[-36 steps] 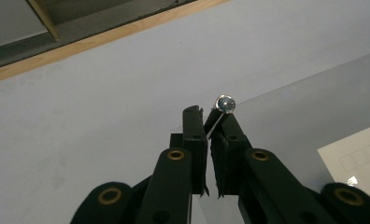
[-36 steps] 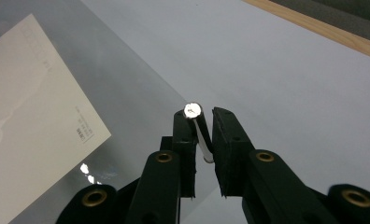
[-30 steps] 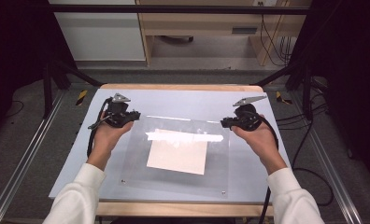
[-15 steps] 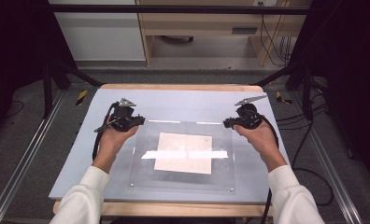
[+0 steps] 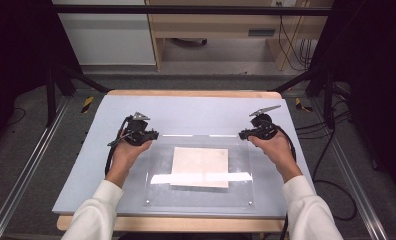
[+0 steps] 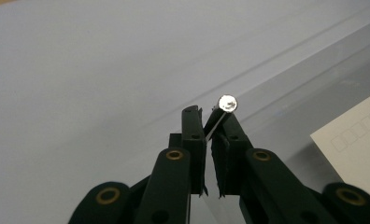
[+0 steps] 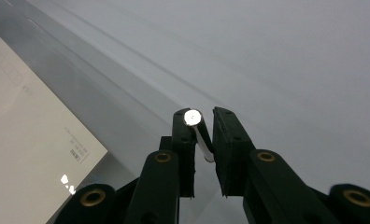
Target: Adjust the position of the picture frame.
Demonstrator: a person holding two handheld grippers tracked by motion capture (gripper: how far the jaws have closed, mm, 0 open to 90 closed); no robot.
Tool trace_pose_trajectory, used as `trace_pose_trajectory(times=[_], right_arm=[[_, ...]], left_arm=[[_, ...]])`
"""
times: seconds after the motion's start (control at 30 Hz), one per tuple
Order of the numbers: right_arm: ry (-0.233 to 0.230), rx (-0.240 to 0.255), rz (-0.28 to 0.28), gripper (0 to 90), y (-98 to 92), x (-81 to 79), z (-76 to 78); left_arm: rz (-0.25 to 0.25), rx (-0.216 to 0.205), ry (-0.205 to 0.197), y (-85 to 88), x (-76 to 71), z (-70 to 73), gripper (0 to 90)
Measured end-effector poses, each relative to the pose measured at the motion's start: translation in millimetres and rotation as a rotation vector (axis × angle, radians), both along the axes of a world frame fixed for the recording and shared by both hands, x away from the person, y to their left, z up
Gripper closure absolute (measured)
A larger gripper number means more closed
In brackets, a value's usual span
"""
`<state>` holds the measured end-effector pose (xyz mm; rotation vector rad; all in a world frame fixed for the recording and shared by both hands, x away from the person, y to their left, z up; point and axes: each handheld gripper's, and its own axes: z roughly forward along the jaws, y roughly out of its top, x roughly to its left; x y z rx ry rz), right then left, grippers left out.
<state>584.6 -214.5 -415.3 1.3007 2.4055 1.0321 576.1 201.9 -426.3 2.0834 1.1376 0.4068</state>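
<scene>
Where the high view looks down, the clear acrylic sheet covers the paper mid-table; left gripper at ten o'clock, right gripper at two. Left gripper view: jaws clamped on the sheet's corner, by its screw. Right gripper view: jaws likewise clamped on a corner.

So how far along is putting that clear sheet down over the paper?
Nearly done. The clear sheet already covers the paper, its near edge on the table mat. In hand: the left hand-held gripper and right hand-held gripper each clamp a far corner with a metal stud. Left, probably: settle the far edge flat, then let go.
</scene>
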Motion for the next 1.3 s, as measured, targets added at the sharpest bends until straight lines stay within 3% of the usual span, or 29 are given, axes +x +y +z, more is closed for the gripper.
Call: trace_pose_trajectory(times=[0.23,0.7,0.87,1.13,1.3], right_arm=[[0.005,0.010,-0.017,79.3,1.1,1.5,-17.6],[0.012,0.008,-0.029,80.4,1.9,8.5,-29.5],[-0.010,0.011,-0.046,81.2,1.9,8.0,-34.9],[-0.083,-0.046,-0.075,83.5,10.0,3.3,-40.6],[-0.090,-0.053,-0.091,84.0,11.6,2.1,-44.6]], left_arm=[[0.010,0.011,0.015,-0.6,3.8,-8.0,82.6],[0.047,0.014,0.023,-4.4,8.0,-17.8,82.9],[0.070,0.017,0.008,-7.1,6.9,-22.5,83.2],[0.101,0.040,-0.012,-10.5,4.4,-27.0,84.2],[0.108,0.046,-0.012,-11.2,4.1,-30.5,84.4]])
